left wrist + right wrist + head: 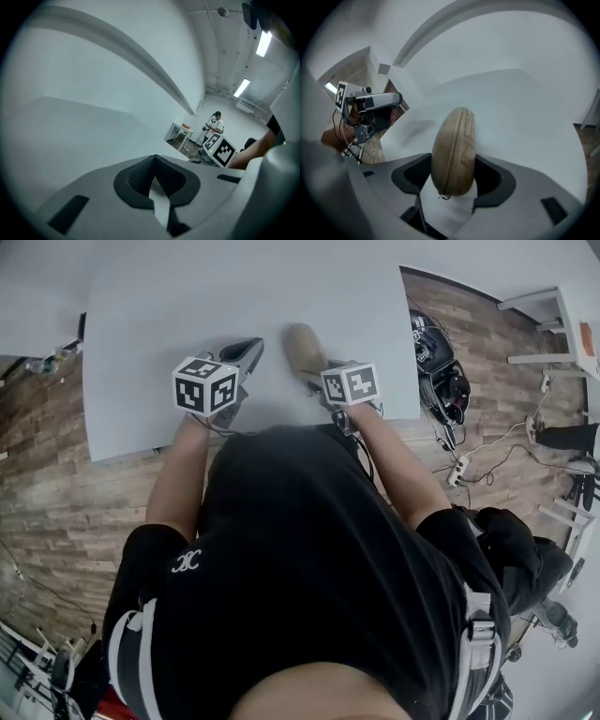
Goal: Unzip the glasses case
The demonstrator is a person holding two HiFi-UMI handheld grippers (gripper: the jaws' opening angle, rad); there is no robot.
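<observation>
A tan oval glasses case [305, 352] lies on the white table [159, 324] near its front edge. In the right gripper view the case [452, 145] stands on edge between the two dark pads, its zipper seam facing the camera and a small pull cord [443, 197] at its near end. My right gripper [453, 171] is shut on the case, with both pads touching its sides. My left gripper [153, 161] is shut with pad against pad and nothing between them. It hangs over bare table to the left of the case [249, 351], apart from it.
The table's front edge [234, 432] runs just under both grippers and its right edge [411, 343] is close to the case. Black equipment [441, 371], cables and a power strip [459, 468] lie on the wood floor to the right. A person [214, 125] stands far off by a small table [180, 133].
</observation>
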